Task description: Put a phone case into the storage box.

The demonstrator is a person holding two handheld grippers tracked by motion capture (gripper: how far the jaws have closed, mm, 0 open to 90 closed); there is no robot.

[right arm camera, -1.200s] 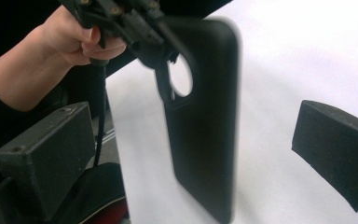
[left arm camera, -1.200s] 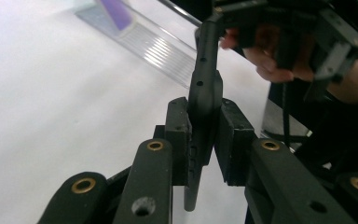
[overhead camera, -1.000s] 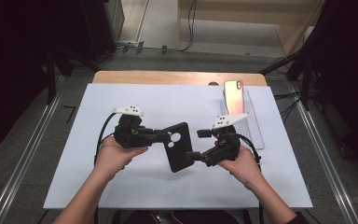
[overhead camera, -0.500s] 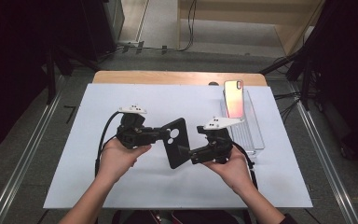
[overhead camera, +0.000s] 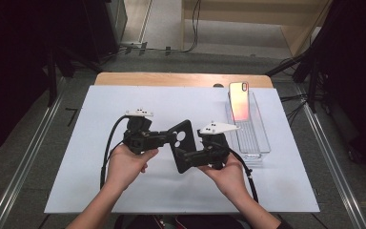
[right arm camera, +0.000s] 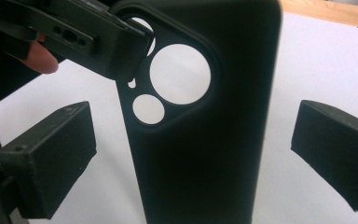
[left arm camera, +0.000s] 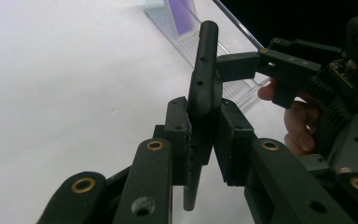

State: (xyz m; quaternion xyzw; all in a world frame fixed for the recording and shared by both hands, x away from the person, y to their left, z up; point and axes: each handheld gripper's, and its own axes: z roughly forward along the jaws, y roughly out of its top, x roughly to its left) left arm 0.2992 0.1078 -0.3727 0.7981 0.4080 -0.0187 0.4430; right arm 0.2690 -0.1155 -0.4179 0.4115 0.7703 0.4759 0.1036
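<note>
Above the white table, left gripper clamps the upright phone case; right gripper fingers apart.

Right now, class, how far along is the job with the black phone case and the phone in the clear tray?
Done: the black phone case is lifted off the table, clamped in the left tool. In hand: the right tool has the case between its pads, which stand apart from it, not yet gripping. Left: the phone leans in the clear tray, uncased, so it probably still has to go into the case.
</note>
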